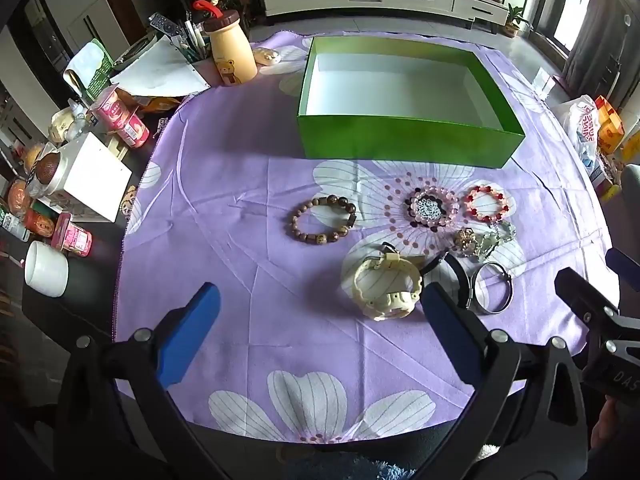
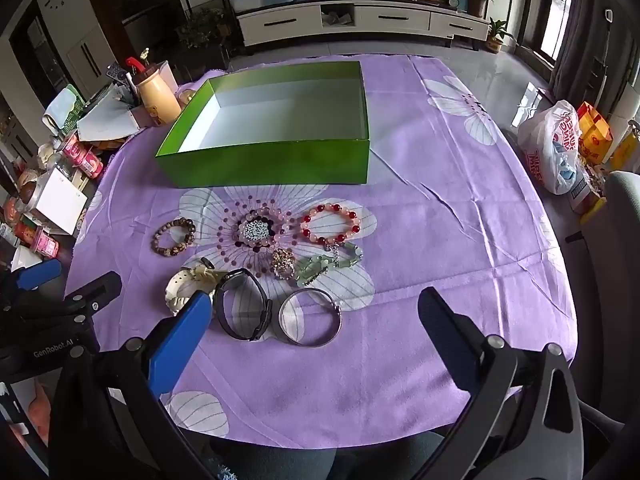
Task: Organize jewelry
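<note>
An empty green box (image 1: 404,142) (image 2: 264,164) stands at the back of the purple cloth. In front of it lie a brown bead bracelet (image 1: 323,220) (image 2: 174,237), a pink bead bracelet (image 1: 430,208) (image 2: 256,229), a red and pink bracelet (image 1: 486,202) (image 2: 331,223), a gold brooch (image 1: 468,240) (image 2: 283,264), a green stone bracelet (image 2: 332,263), a cream watch (image 1: 386,286) (image 2: 188,282), a black band (image 2: 242,306) and a silver bangle (image 1: 492,288) (image 2: 310,317). My left gripper (image 1: 320,304) is open, above the cloth left of the cream watch. My right gripper (image 2: 316,316) is open, above the silver bangle.
Clutter fills the table's left side: a yellow bear bottle (image 1: 232,54), pink cans (image 1: 124,120), a white box (image 1: 96,176), a white cup (image 1: 46,268). Plastic bags (image 2: 554,144) sit at the right. The cloth's near edge (image 2: 320,436) is just below both grippers.
</note>
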`<control>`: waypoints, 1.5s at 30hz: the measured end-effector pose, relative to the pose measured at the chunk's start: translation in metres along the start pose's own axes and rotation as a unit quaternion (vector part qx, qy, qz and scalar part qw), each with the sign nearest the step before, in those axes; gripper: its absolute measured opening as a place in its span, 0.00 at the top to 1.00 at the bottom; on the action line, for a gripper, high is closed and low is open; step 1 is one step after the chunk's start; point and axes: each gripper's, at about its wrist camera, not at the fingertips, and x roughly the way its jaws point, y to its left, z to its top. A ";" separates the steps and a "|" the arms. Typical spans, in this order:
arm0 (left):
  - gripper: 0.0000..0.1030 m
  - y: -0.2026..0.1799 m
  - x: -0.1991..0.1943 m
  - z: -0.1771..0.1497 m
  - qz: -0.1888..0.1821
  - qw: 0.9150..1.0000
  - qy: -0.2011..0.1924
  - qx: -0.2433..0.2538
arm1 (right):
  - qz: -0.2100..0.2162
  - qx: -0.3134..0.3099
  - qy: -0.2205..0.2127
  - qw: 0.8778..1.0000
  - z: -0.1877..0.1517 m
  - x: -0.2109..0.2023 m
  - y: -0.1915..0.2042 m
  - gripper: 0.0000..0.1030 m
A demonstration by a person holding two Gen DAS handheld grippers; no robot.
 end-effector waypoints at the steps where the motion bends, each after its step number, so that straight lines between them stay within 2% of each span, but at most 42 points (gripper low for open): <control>1: 0.02 0.000 0.000 0.000 0.000 1.000 0.001 0.000 | -0.004 -0.003 0.000 1.000 0.000 0.000 0.000 0.01; 45: 0.02 -0.003 -0.003 0.005 0.013 1.000 -0.014 0.013 | 0.002 -0.001 0.000 1.000 0.001 -0.001 -0.002 0.01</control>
